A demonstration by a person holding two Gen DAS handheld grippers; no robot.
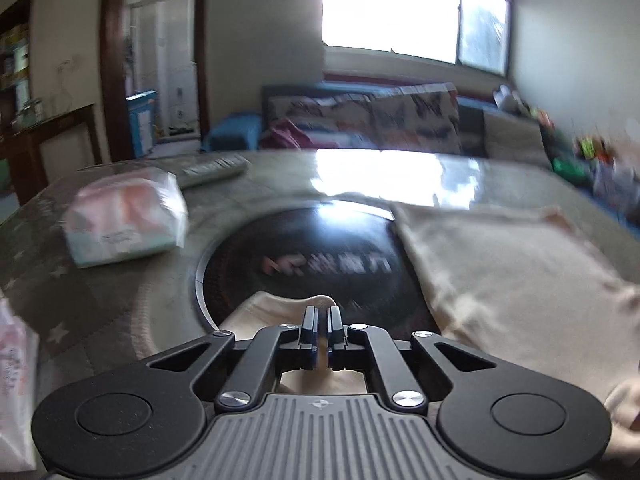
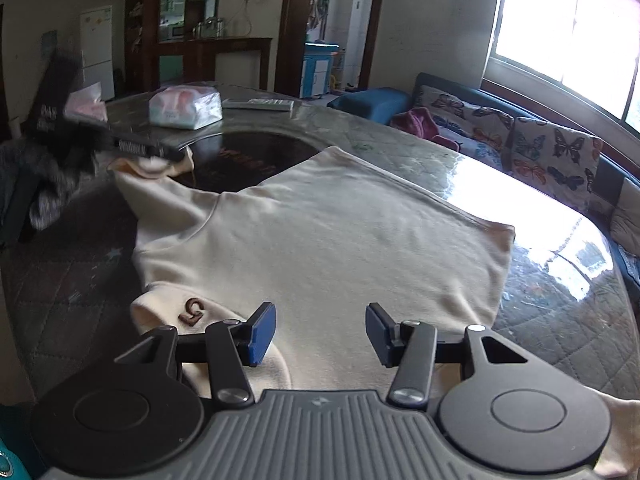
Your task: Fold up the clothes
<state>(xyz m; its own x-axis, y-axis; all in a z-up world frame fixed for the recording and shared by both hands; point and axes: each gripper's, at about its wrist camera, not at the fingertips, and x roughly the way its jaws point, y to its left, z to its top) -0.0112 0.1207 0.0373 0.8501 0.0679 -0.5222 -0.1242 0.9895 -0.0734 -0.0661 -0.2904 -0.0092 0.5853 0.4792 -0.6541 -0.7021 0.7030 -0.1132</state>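
Note:
A cream sweatshirt lies spread on the table, with a small brown letter patch near its close edge. My right gripper hovers open over the near part of the garment, and nothing sits between its blue pads. My left gripper is shut on the cream sleeve end. In the right wrist view the left gripper reaches in from the far left and holds that sleeve cuff lifted over the black disc. The body of the sweatshirt lies to the right in the left wrist view.
A round black glass disc is set into the quilted table. A tissue pack and a remote lie at the far side. A sofa with butterfly cushions stands beyond the table under the window.

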